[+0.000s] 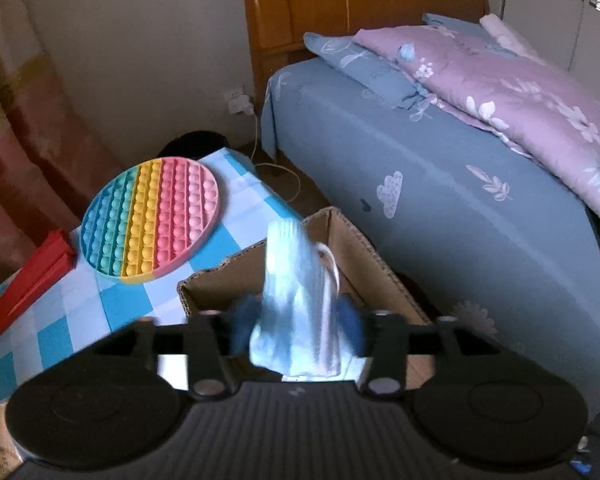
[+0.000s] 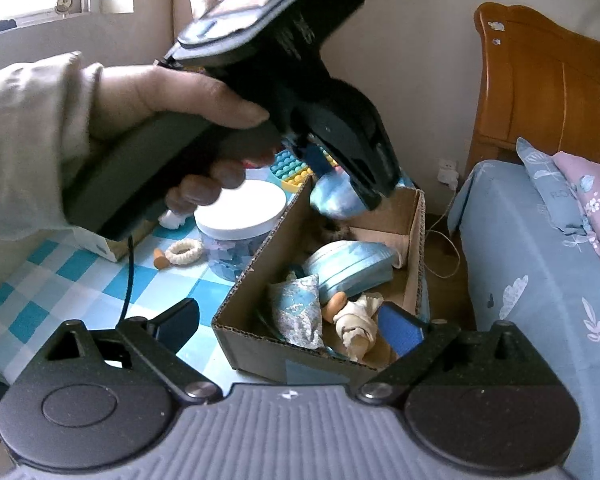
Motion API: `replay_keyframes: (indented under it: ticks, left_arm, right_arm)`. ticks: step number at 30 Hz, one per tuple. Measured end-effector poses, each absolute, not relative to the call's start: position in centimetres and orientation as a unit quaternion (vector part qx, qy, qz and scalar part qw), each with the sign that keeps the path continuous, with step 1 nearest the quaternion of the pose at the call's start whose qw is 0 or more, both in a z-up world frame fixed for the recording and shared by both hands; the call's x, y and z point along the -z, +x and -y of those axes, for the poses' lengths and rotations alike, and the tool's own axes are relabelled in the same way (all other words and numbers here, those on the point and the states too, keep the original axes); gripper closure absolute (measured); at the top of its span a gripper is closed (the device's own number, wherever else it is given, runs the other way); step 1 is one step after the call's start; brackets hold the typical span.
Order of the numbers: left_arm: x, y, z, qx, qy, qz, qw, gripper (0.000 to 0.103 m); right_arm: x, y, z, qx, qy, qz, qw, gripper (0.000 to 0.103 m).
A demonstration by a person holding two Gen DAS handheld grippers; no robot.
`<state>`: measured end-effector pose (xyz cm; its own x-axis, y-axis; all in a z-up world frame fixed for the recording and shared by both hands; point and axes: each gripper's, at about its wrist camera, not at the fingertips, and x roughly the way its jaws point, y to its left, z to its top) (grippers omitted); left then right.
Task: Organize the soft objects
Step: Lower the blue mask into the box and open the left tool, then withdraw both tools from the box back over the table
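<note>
Left gripper (image 1: 296, 332): fingers parted, face mask (image 1: 300, 300) loose between them above box (image 2: 256, 264) | right gripper (image 2: 296, 320): fingers spread, empty | advice: mask is best released clear of the rim.

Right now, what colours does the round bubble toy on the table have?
The round bubble toy has rainbow stripes: blue, green, yellow, pink. The left wrist view shows it best.

One cardboard box (image 2: 414, 240), two face masks (image 2: 352, 266), one pop-it mat (image 1: 150, 216), one white-lidded jar (image 2: 240, 216).
</note>
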<state>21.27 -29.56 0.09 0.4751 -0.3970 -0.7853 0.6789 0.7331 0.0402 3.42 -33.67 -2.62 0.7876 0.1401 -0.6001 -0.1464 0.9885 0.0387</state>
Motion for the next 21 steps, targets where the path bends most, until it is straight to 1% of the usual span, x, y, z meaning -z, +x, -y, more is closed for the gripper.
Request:
replay_keyframes:
  ticks: [1,2,4,6,8,11,13,16,21]
  left_arm:
    - [0.0,21.2,29.4,0.323,0.173,-0.403,0.839,0.02]
    - [0.0,21.2,29.4,0.325,0.171,-0.403,0.838,0.016]
    - [-0.3,20.7,28.9,0.322,0.172,-0.392,0.844,0.016]
    - [-0.8,20.4,28.4,0.316,0.172,-0.389,0.848,0.013]
    - [-1.3,20.1,27.8,0.314,0.167,-0.385,0.852,0.007]
    - [-2.3,19.2,26.7,0.307,0.166,-0.372,0.86,0.007]
    - [-2.9,18.3,25.9,0.304,0.166,-0.364,0.865,0.006]
    - [-3.7,17.1,24.6,0.294,0.159,-0.349,0.876,0.002]
    - [-4.7,14.8,21.9,0.277,0.136,-0.342,0.887,0.002]
  right_arm:
    - [2.6,3.4,33.6,-0.077,-0.005,-0.317,0.945,0.004]
    - [2.5,3.4,33.6,-0.078,-0.004,-0.316,0.946,0.004]
    - [2.5,3.5,33.5,-0.078,-0.002,-0.315,0.946,0.004]
    - [2.5,3.6,33.4,-0.079,0.0,-0.317,0.945,0.004]
    - [2.4,3.5,33.2,-0.079,-0.004,-0.316,0.945,0.003]
    - [2.3,3.4,32.9,-0.076,-0.007,-0.316,0.946,0.0]
    - [2.2,3.4,32.7,-0.077,-0.008,-0.317,0.945,0.0]
    - [1.9,3.3,32.3,-0.075,-0.011,-0.317,0.945,0.0]
    - [1.4,2.9,31.8,-0.079,-0.008,-0.321,0.944,0.0]
